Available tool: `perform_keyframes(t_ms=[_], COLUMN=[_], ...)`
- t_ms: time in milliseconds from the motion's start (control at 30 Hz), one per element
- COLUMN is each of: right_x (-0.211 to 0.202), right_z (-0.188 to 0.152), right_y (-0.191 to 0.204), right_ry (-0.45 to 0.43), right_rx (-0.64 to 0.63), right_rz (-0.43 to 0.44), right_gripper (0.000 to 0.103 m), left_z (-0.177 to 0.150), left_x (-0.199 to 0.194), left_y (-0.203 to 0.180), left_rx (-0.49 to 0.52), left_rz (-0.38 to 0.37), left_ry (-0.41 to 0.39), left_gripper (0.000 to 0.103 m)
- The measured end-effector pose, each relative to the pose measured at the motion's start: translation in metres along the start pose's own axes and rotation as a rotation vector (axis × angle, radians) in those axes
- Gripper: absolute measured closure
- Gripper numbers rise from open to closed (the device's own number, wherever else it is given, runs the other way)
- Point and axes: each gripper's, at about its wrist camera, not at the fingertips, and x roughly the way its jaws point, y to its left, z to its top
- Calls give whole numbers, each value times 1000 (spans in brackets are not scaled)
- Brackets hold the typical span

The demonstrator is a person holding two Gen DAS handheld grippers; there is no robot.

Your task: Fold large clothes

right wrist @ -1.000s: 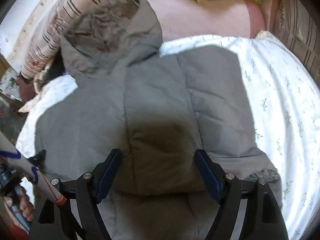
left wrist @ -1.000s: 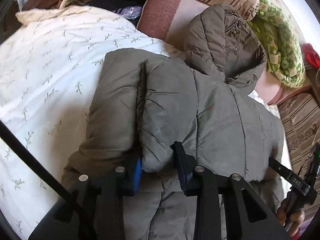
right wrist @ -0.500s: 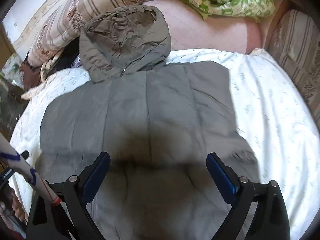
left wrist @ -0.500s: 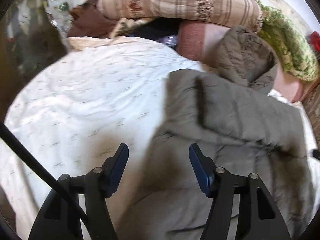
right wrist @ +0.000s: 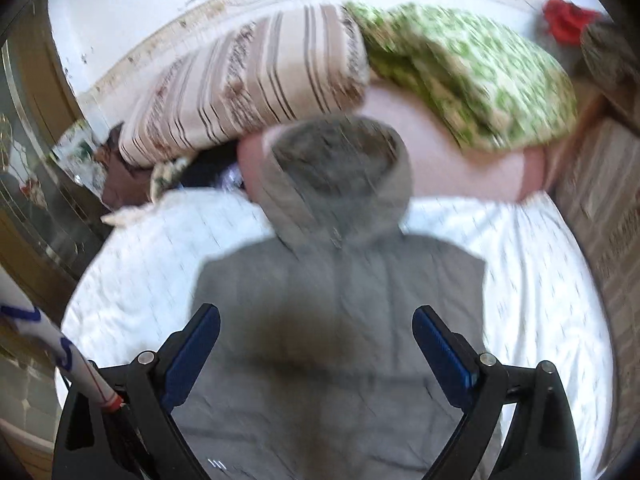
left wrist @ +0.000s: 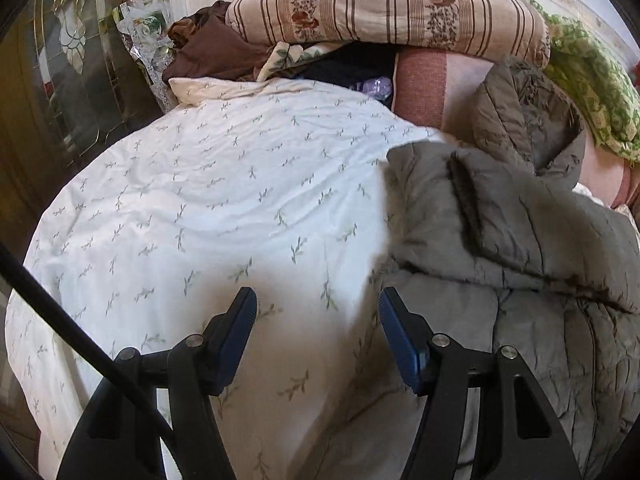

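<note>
Flat on the bed (left wrist: 208, 208) lies the grey hooded jacket (right wrist: 340, 304), sleeves folded in, hood toward the pillows (left wrist: 384, 4). Both the left claw (left wrist: 318, 328) and right claw (right wrist: 316, 344) gape empty above it.

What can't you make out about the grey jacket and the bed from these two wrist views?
- Jacket hem: cut off by the bottom edge, right wrist view.
- Its right half: runs past the edge, left wrist view.
- Quilting and hood detail: smeared by motion blur, right wrist view.
- Dark items under the striped cushion: shadowed and covered by it, left wrist view.
- Red thing at top right: blurred and small.
</note>
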Motion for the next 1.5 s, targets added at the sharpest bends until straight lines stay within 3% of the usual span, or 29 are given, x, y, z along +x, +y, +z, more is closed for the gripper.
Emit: perform_keyframes(t_ms=[233,567,733,1000,1033,1067,1133,1300,1500], right_x=[97,213,260,314,318,321,322,263,164], right_z=[53,116,144,156,154,152,147,136,92], right_y=[24,28,33,26,23,20,16,31,54], right_ry=[66,70,72,95,102,115,156,94,75], right_rx=[96,168,199,279,294,304,324,224,122], right_rz=[-16,-46,-55,-88,-90,-84,-26,-43,17], right_gripper=[4,4,4,4,12,27,91,94,95], left_z=[19,21,19,17,17,18,18,20,22], left_x=[8,45,50,63,64,64,63,54,40], left_y=[3,13,15,21,21,21,21,21,30], left_rx=[4,-58,-79,-108,-110,-110,-109,-106,-126], left_rz=[32,0,-27,-49,-47,-45,-43,-43,-48], left_ry=[-49,66,87,134,135,134,130,107,75], left_gripper=[37,37,37,37,37,37,37,37,37])
